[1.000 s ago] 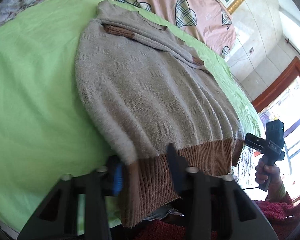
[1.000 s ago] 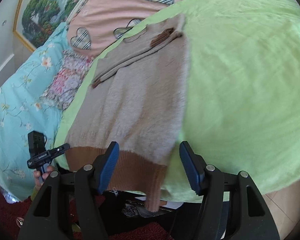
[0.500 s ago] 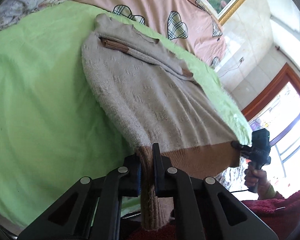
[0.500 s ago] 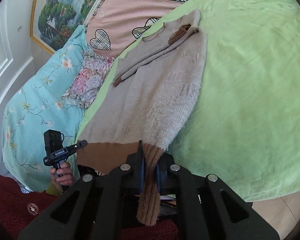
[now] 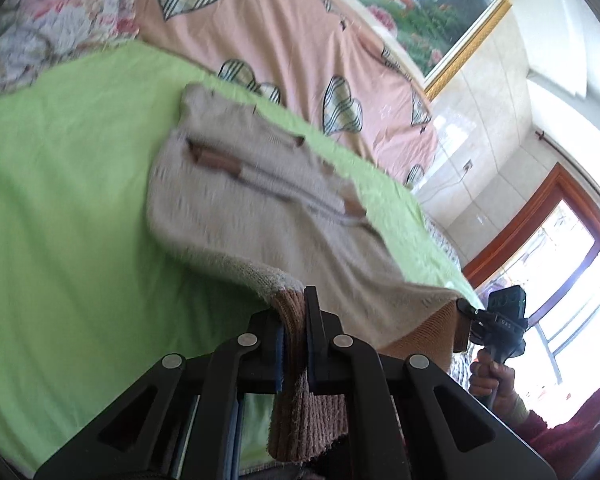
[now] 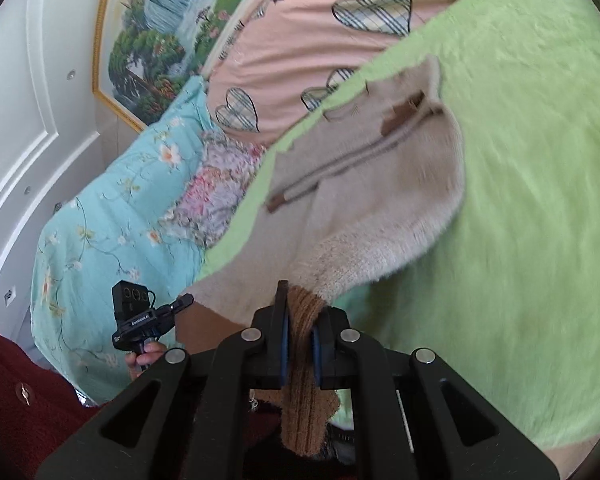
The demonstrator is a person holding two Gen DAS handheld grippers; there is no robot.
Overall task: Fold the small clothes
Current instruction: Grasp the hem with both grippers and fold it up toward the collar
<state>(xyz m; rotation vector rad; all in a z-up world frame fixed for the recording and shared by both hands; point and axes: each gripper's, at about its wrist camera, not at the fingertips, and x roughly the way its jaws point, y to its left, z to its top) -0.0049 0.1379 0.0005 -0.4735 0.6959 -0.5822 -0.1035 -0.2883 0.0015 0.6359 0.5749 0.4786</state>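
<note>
A beige knitted sweater (image 5: 260, 200) with a brown ribbed hem lies on the green bedspread (image 5: 60, 240), sleeves folded across its chest. My left gripper (image 5: 296, 320) is shut on the left corner of the brown hem (image 5: 300, 400) and lifts it off the bed. My right gripper (image 6: 300, 320) is shut on the right hem corner (image 6: 304, 400); the sweater (image 6: 380, 184) rises toward it. Each gripper shows in the other's view: the right one (image 5: 496, 320), the left one (image 6: 148, 316).
A pink quilt with plaid hearts (image 5: 292, 40) and floral bedding (image 6: 112, 216) lie at the head of the bed. A framed painting (image 6: 160, 32) hangs behind. A window with a wooden frame (image 5: 572, 248) is at the right.
Both grippers closed on the hem corners a second ago, then lifted the hem up and carried it toward the head of the bed. The lower sweater now hangs off the bedspread.
</note>
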